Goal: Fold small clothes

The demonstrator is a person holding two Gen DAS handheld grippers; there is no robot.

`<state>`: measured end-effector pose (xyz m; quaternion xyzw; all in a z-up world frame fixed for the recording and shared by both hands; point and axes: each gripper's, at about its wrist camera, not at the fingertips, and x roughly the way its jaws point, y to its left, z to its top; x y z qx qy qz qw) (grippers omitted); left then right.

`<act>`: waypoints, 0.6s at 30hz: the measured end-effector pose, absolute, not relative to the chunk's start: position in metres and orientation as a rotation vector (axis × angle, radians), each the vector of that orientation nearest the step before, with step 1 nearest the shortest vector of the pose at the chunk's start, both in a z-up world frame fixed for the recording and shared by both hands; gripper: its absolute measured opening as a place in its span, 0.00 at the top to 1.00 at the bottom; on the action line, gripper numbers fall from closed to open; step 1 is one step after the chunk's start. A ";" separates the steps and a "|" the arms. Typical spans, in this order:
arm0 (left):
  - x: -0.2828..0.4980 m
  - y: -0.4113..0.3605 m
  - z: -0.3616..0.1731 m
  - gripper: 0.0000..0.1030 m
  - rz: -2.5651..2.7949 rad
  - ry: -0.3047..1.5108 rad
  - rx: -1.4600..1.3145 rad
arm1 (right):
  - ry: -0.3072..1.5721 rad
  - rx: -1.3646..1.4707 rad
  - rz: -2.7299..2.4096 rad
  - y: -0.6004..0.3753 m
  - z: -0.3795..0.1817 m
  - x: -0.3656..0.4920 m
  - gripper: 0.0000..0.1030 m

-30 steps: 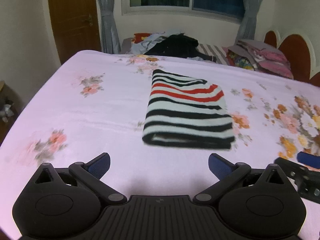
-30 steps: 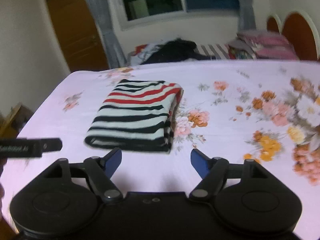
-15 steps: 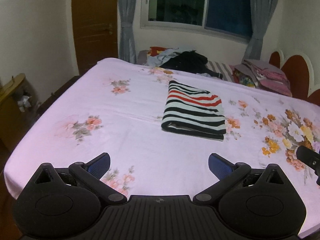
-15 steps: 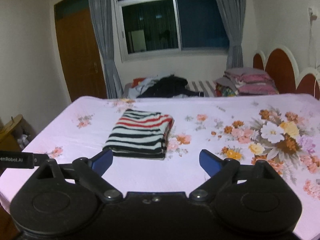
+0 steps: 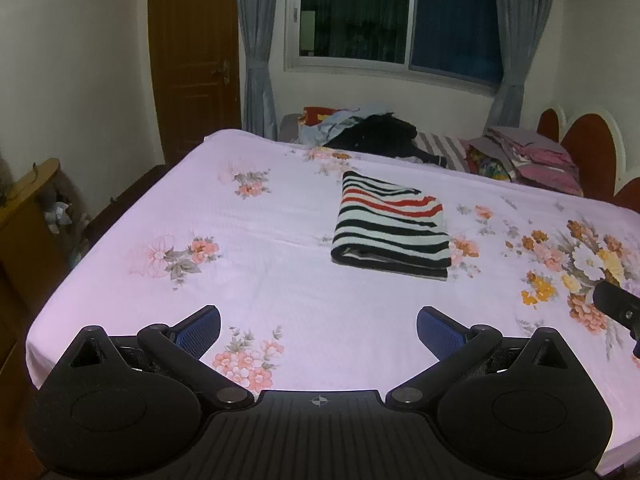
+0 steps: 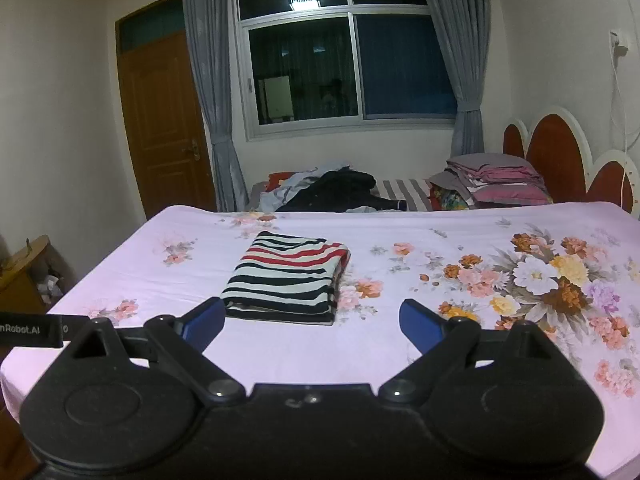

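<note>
A folded garment [image 5: 390, 226] with black, white and red stripes lies flat in the middle of the pink floral bed sheet [image 5: 248, 280]; the right wrist view shows the same folded garment [image 6: 286, 278]. My left gripper [image 5: 318, 326] is open, well back from it over the near part of the bed, with nothing between its blue pads. My right gripper [image 6: 312, 320] is also open and empty, held back and above the sheet. Part of the right gripper shows at the right edge of the left wrist view.
A heap of unfolded clothes [image 6: 324, 192] lies at the far side of the bed. Stacked pillows and bedding [image 6: 494, 184] sit by the red headboard [image 6: 560, 160]. A wooden door [image 5: 192, 60], a curtained window and a low wooden cabinet [image 5: 28, 208] stand around.
Both grippers have pulled back and risen from the folded garment, which now looks smaller and farther off. The right gripper's jaws have spread wider. The garment has not moved.
</note>
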<state>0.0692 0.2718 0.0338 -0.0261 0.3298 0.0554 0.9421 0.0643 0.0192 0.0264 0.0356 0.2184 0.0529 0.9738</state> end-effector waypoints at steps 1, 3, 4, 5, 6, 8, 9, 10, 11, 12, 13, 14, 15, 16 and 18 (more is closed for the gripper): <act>0.069 0.272 0.034 0.00 0.112 0.673 -0.053 | 0.439 0.072 0.105 0.019 0.026 0.064 0.09; 0.067 0.271 0.035 0.00 0.113 0.667 -0.051 | 0.435 0.074 0.105 0.019 0.027 0.062 0.09; 0.065 0.271 0.036 0.00 0.114 0.664 -0.048 | 0.434 0.074 0.105 0.019 0.027 0.061 0.09; 0.064 0.271 0.036 0.00 0.114 0.663 -0.046 | 0.432 0.074 0.102 0.019 0.027 0.060 0.09; 0.064 0.271 0.036 0.00 0.115 0.664 -0.048 | 0.430 0.072 0.101 0.019 0.028 0.059 0.09; 0.063 0.271 0.037 0.00 0.115 0.660 -0.050 | 0.427 0.069 0.099 0.019 0.028 0.058 0.09; 0.062 0.271 0.038 0.00 0.115 0.658 -0.050 | 0.425 0.069 0.097 0.019 0.029 0.057 0.09; 0.062 0.271 0.039 0.00 0.115 0.657 -0.049 | 0.427 0.070 0.097 0.018 0.029 0.057 0.09; 0.062 0.271 0.039 0.00 0.114 0.658 -0.048 | 0.427 0.070 0.097 0.018 0.029 0.057 0.09; 0.062 0.271 0.039 0.00 0.113 0.658 -0.045 | 0.426 0.071 0.097 0.019 0.029 0.057 0.09; 0.062 0.271 0.039 0.00 0.114 0.658 -0.045 | 0.427 0.069 0.097 0.019 0.029 0.057 0.08; 0.062 0.271 0.039 0.00 0.116 0.658 -0.045 | 0.428 0.069 0.098 0.019 0.029 0.057 0.08; 0.063 0.272 0.040 0.00 0.116 0.657 -0.044 | 0.427 0.069 0.099 0.019 0.029 0.057 0.08; 0.062 0.272 0.040 0.00 0.115 0.659 -0.044 | 0.427 0.068 0.101 0.019 0.029 0.057 0.08; 0.062 0.272 0.040 0.00 0.116 0.658 -0.046 | 0.426 0.067 0.102 0.019 0.029 0.056 0.08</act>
